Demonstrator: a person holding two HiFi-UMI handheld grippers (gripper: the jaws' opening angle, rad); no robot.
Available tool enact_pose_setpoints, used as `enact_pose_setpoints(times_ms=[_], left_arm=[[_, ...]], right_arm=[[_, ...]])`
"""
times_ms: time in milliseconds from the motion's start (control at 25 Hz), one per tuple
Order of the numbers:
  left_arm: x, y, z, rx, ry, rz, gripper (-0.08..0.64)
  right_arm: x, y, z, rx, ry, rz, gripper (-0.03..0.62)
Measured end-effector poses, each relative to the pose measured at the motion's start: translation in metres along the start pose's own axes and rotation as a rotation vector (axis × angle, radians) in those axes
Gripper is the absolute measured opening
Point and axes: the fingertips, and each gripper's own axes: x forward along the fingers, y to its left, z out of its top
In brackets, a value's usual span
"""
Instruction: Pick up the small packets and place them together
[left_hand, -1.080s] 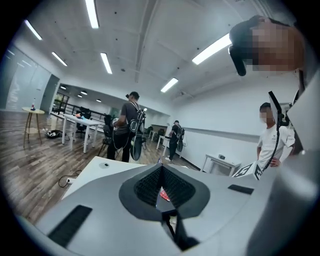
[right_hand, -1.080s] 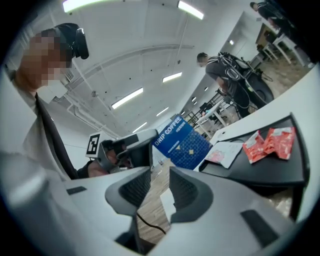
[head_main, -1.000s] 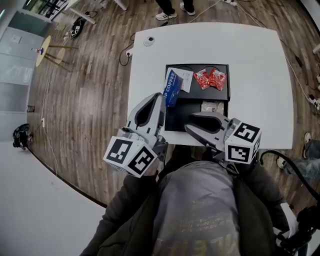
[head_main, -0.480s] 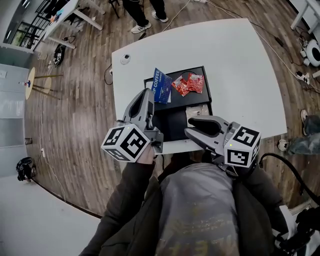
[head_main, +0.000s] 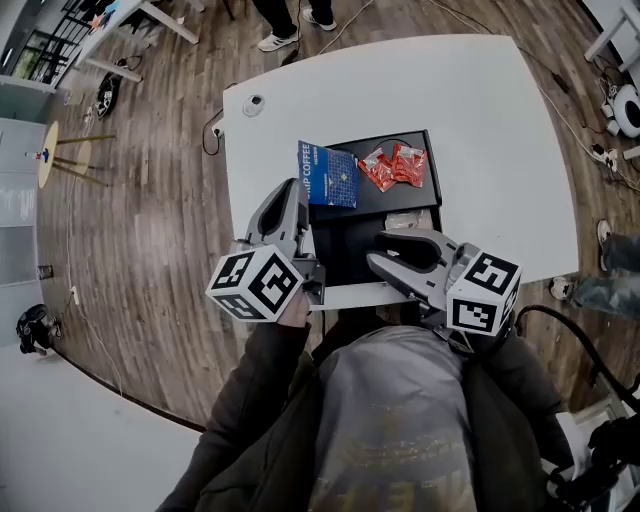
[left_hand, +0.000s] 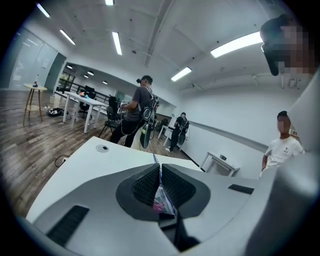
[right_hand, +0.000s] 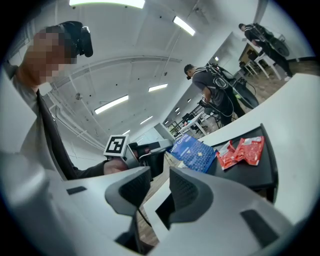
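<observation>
The task is judged to be partway through. The red packets are already laid touching one another on the black tray, beyond the tips of both grippers. The blue coffee packet is clenched edge-on between the pads of the left gripper. It is held just ahead of those fingers, over the tray's left edge and just beside the red packets, and it is not yet set down. The right gripper is seen with its jaws parted and nothing between them. Just past its fingers a pale flat thing is glimpsed on the tray. It is possibly another packet, though most of it is hidden by the gripper.

By this reading, the blue packet is left to be released against the red ones, and the pale item is to be gathered too if it proves to be a packet.

Open room is found ahead of and to the right of the fingers, where the white table lies bare. The table's near edge runs beneath both grippers, behind their fingertips, so little room is offered for drawing back at table level. The two grippers are held near each other, and the gap between them is judged the tightest spot.
</observation>
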Motion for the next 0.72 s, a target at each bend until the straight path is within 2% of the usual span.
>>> enact_pose_setpoints(times_ms=[160,360,560,720], left_arm=[[-0.001,0.012,-0.004,0.013,0.016,-0.001,0.002],[0.0,0.025,-0.011,0.006,0.032,-0.012,0.002],[0.002,0.037,-0.015,-0.002,0.045,-0.032,0.001],[0.006,0.045,-0.02,-0.01,0.053,-0.045,0.002]], right_arm=[[0.015,-0.006,0.009,-0.003,-0.013,-0.04,0.12],[0.043,-0.028,0.021,-0.025,-0.013,-0.15,0.12],[0.081,-0.045,0.017,-0.018,0.043,-0.205,0.12],[0.096,-0.068,-0.003,0.022,0.121,-0.269,0.12]])
